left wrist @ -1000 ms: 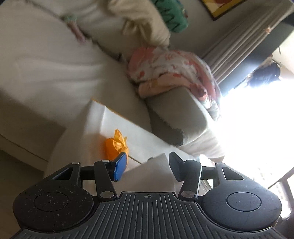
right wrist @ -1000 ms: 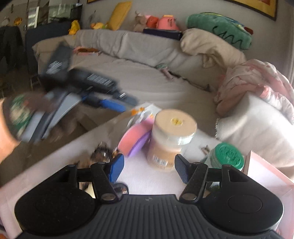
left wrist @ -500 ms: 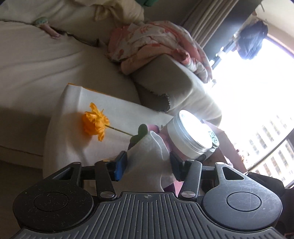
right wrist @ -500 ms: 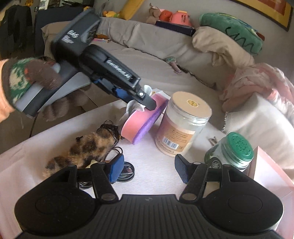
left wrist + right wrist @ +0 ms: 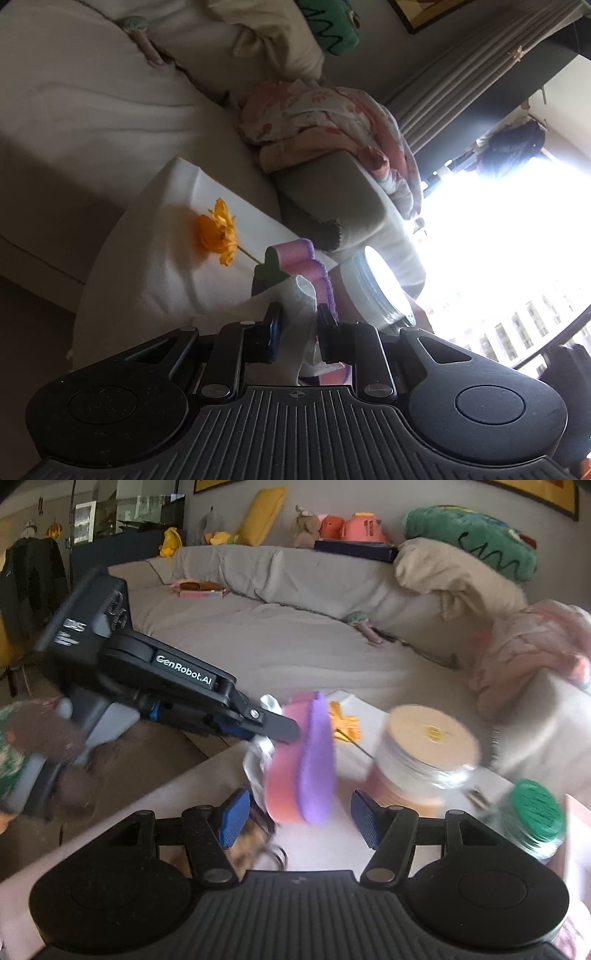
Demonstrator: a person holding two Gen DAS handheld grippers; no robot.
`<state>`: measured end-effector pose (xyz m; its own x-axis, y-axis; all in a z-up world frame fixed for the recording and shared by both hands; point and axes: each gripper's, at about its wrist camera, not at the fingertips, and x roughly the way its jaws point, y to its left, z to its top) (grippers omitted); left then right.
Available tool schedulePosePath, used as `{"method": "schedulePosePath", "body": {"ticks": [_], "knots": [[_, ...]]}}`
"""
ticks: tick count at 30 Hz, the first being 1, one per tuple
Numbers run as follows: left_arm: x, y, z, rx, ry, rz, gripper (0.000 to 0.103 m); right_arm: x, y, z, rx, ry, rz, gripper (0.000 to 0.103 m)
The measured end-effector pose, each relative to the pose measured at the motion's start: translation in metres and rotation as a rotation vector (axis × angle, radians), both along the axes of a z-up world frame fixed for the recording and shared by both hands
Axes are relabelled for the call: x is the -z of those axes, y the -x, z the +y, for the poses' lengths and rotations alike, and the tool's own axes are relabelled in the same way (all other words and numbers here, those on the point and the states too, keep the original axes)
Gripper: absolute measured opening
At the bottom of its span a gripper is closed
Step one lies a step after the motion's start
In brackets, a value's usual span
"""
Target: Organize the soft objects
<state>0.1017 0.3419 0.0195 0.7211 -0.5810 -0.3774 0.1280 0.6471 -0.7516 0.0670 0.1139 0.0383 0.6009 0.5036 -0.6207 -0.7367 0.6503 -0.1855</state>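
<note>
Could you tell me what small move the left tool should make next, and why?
Probably a gentle lift straight up. The left tool is already shut on the white cloth, which sits against the pink and purple sponge and close to the jar. Rising first should free the cloth without dragging either. The right tool is open, holding nothing.

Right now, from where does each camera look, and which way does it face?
Left wrist: sits on the left gripper, faces the sofa and bright window; its jaws pinch the white cloth.
Right wrist: sits on the right gripper, faces the sofa back; its jaws are open; the person's gloved left hand shows.
Shared: pink-purple sponge, orange flower, jar.
</note>
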Motion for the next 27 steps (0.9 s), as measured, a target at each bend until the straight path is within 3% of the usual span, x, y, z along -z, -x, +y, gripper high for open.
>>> {"method": "schedulePosePath", "body": {"ticks": [1, 4, 12, 24, 27], "knots": [[0.000, 0.001, 0.001, 0.001, 0.002, -0.001, 0.023, 0.004, -0.001, 0.006, -0.003, 0.024, -0.019, 0.060], [-0.001, 0.003, 0.007, -0.023, -0.009, -0.006, 0.020, 0.005, -0.009, 0.007, 0.013, 0.028, 0.022, 0.033], [0.008, 0.001, 0.014, -0.042, -0.005, 0.011, 0.016, -0.007, -0.033, -0.028, 0.105, -0.127, 0.210, 0.032], [0.014, -0.015, -0.023, 0.076, -0.069, 0.042, 0.017, -0.008, -0.025, -0.033, 0.145, -0.124, 0.083, 0.049], [0.019, -0.019, -0.021, 0.068, -0.037, 0.064, 0.018, -0.006, -0.022, -0.036, 0.145, -0.109, 0.064, 0.049]]}}
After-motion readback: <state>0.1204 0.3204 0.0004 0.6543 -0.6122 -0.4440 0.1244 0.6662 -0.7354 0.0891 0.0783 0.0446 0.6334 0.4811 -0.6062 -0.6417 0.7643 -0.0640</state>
